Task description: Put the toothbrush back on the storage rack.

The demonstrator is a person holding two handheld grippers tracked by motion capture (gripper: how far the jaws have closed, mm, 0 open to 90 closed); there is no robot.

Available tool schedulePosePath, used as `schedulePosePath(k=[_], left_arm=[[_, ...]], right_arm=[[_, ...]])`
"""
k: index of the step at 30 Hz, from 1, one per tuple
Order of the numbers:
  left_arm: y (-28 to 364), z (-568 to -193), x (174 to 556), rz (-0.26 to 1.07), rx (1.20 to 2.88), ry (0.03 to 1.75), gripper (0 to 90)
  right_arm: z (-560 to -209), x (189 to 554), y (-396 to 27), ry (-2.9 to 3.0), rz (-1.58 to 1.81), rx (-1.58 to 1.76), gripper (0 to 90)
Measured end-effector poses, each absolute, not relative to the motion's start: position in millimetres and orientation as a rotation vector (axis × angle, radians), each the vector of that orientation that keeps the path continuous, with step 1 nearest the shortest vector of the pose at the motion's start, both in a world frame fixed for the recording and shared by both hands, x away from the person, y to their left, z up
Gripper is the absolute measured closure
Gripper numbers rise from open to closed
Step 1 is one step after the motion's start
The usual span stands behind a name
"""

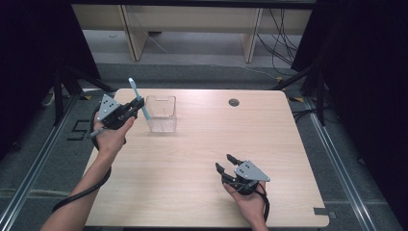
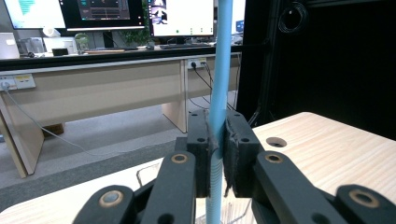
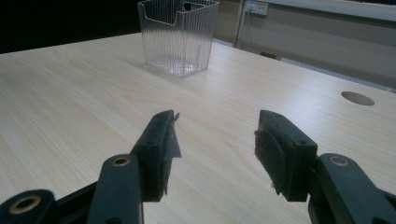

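A clear plastic container (image 1: 161,113) with ribbed walls stands on the far left part of the wooden table (image 1: 202,159); it also stands ahead in the right gripper view, container (image 3: 178,36). My left gripper (image 1: 136,109) is shut on a light blue toothbrush-like stick (image 1: 138,100), held upright just left of the container's rim. In the left gripper view the blue stick (image 2: 219,84) runs up between the closed pads. My right gripper (image 1: 225,162) rests low over the near right of the table, open, nothing between its fingers (image 3: 161,144).
A round cable hole (image 1: 234,102) sits in the table's far edge, also visible as hole (image 3: 357,98). Wooden benches (image 1: 192,29) stand beyond the table, with cables on the floor. Black curtains flank both sides. Monitors (image 2: 107,11) line a desk behind.
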State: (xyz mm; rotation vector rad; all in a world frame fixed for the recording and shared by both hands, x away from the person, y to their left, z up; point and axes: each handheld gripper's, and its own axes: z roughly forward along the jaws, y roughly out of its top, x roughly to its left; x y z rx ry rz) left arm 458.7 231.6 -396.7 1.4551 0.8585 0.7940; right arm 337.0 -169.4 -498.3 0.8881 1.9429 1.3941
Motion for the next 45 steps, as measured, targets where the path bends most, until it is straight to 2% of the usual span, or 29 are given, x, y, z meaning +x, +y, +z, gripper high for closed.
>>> schedulePosePath(k=[45], left_arm=[[233.6, -408.6, 493.9, 0.846, 1.485, 0.916, 81.4]], right_arm=[[-496.0, 336.4, -167.2, 1.961, 1.401, 0.888, 47.9]])
